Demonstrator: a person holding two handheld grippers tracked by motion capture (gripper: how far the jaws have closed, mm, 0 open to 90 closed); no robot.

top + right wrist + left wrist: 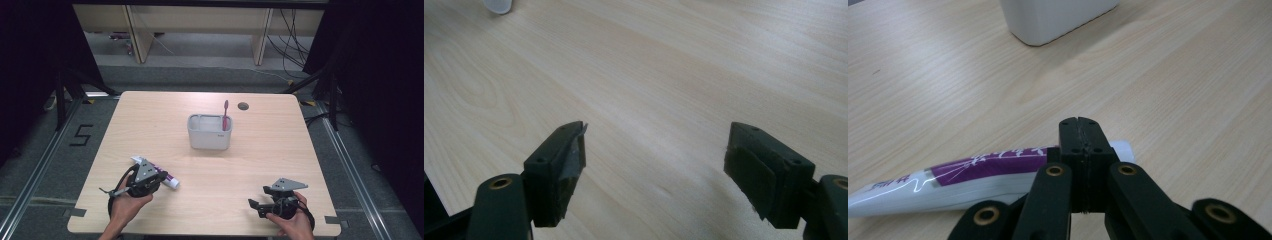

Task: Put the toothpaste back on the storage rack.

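Where it lies, the toothpaste tube (973,175) looks white and purple.

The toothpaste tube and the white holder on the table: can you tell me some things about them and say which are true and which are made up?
1. A pink toothbrush stands in the white holder. True.
2. The toothpaste tube is inside the holder. False: it lies flat on the wooden table, near the left hand-held gripper.
3. The left hand-held gripper's jaws are pressed together with nothing between them. True: the tube lies under and behind them.
4. The right hand-held gripper is shut. False: its jaws stand wide apart over bare table.
5. The toothpaste tube is white and green. False: it is white and purple.
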